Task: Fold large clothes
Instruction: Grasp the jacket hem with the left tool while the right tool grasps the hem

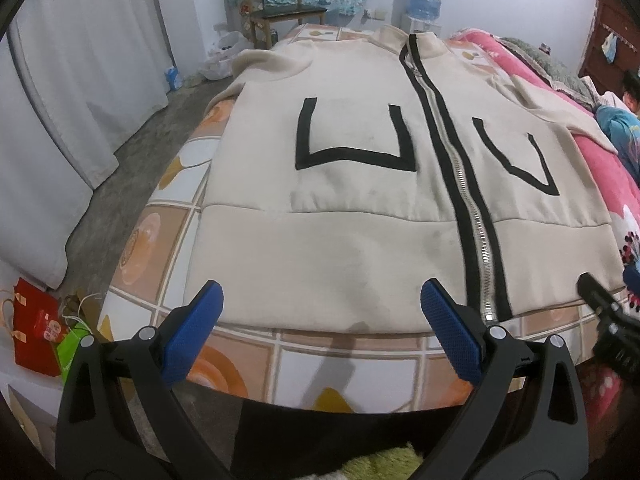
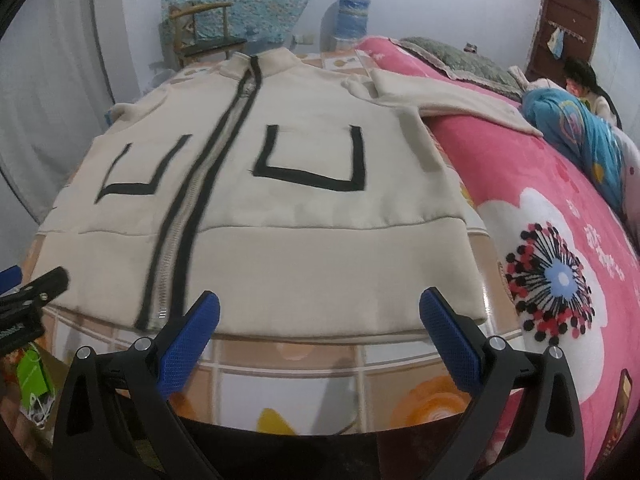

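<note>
A cream zip-up jacket with a black-edged zipper and black U-shaped pocket outlines lies flat, front up, on a bed, collar at the far end. One sleeve lies out over the pink blanket. My left gripper hovers open just before the hem, left of the zipper. My right gripper is open too, near the hem on the zipper's right. Neither holds anything. The right gripper's black tip shows at the edge of the left wrist view.
The bed has an orange-and-white checked sheet. A person lies at the far right on the blanket. A wooden chair, a water dispenser and white curtains stand beyond; red bags lie on the floor at left.
</note>
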A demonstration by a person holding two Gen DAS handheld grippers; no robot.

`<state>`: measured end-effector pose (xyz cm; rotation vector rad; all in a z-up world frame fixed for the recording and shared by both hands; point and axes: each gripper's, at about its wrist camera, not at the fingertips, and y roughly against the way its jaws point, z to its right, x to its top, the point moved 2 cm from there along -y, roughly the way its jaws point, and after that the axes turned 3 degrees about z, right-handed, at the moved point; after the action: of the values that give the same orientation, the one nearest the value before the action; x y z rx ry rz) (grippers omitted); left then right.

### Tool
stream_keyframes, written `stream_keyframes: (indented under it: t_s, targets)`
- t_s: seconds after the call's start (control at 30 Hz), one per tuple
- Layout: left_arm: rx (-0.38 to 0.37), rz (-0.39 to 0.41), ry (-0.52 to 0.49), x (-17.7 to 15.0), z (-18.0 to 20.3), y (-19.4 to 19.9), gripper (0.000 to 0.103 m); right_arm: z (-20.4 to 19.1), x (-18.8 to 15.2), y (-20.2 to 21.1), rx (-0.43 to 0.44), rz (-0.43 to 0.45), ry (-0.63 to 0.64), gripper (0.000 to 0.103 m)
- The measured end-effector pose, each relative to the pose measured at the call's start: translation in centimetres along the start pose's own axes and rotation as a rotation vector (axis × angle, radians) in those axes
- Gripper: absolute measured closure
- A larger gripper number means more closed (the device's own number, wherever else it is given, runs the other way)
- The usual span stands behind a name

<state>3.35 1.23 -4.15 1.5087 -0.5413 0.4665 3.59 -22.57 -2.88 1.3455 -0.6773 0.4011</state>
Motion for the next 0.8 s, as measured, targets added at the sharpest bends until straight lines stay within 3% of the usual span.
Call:
stream_keyframes:
  t_s: [0.07, 0.23, 0.43, 0.6, 0.67, 0.7, 0.73, 0.8]
  targets:
    - [-0.02, 0.018, -0.011, 0.0, -0.7, -0.4, 0.007, 1.2, 0.1, -0.6, -0.008, -0.012, -0.016, 0.005]
    - [-0.162, 0.134, 0.04, -0.3, -3.6, -0.3, 0.007, 4.1, 0.4, -1.1, -0.059, 0.006, -0.017, 0.006]
    - [-0.143, 0.124, 0.074, 0.4, -6.2, -1.9, 0.007, 6.7, 0.3, -2.1, -0.076, -0.011, -0.018, 0.006]
    - [-0.068, 0.124, 0.079, 0.9, -7.4, -3.8, 0.008, 7.4, 0.0, -2.7, -0.086, -0.021, -0.01, 0.01]
    - [-0.052, 0.112, 0.079, 1.0, -7.7, -4.6, 0.016, 7.8, -0.1, -2.9, -0.09, -0.028, -0.02, 0.013]
    - [-0.048, 0.092, 0.081, 1.0, -7.8, -5.3, 0.031, 7.9, -0.1, -3.1, -0.087, -0.033, -0.026, 0.016]
    - [-0.046, 0.072, 0.085, 1.0, -8.0, -5.7, 0.038, 8.1, -0.2, -3.4, -0.082, -0.045, -0.031, 0.018]
    - [-0.036, 0.068, 0.094, 0.9, -8.4, -6.2, 0.043, 8.2, -0.5, -3.9, -0.08, -0.064, -0.035, 0.025]
